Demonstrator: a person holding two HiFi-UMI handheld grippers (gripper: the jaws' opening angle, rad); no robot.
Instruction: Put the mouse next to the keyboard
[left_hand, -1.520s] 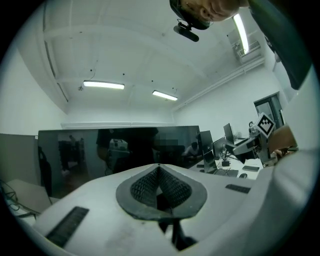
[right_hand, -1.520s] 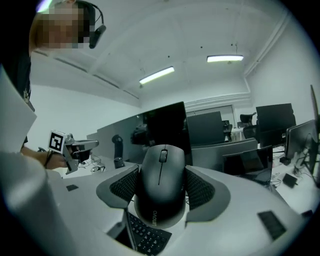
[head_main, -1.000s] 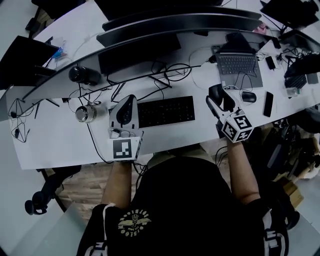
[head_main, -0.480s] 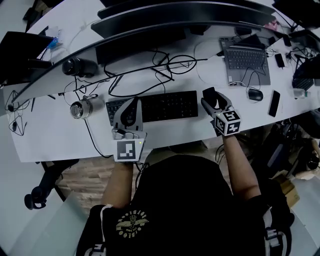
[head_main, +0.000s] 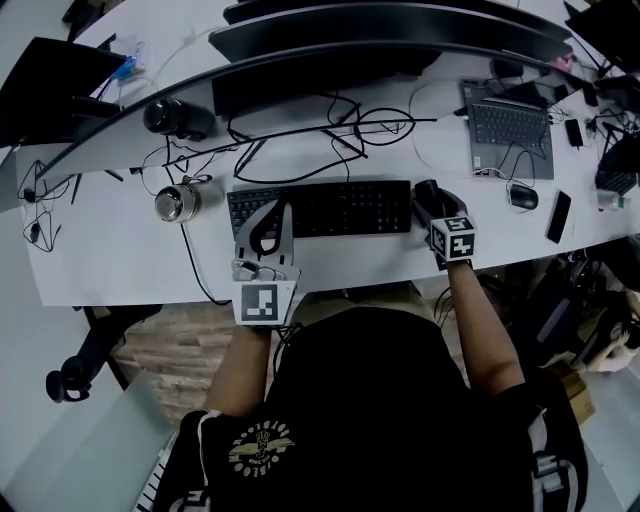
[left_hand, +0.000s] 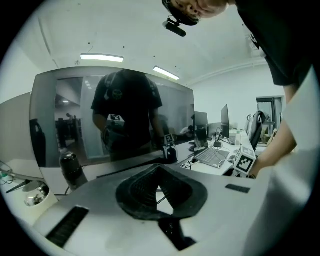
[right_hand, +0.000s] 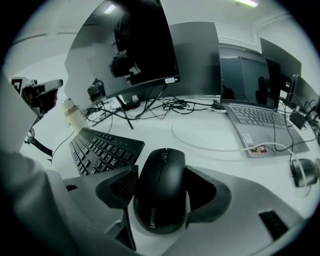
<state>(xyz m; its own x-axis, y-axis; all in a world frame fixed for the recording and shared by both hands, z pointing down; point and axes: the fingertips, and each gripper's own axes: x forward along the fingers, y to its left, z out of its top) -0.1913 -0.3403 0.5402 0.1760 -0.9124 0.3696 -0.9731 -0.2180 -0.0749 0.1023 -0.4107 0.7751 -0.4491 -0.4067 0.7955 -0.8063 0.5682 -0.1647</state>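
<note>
A black mouse sits between the jaws of my right gripper, and both pads press its sides. In the head view the mouse and right gripper are just off the right end of the black keyboard, low over the white desk. From the right gripper view, the keyboard lies close on the left. My left gripper hovers over the keyboard's left part with its jaws together and nothing in them.
An open laptop stands at the back right, with a second mouse and a phone in front of it. Tangled cables lie behind the keyboard. A metal cup and a dark cylinder stand at the left.
My right gripper has carried the mouse left, up to the keyboard's right end. The left gripper stays over the keyboard's left part.
</note>
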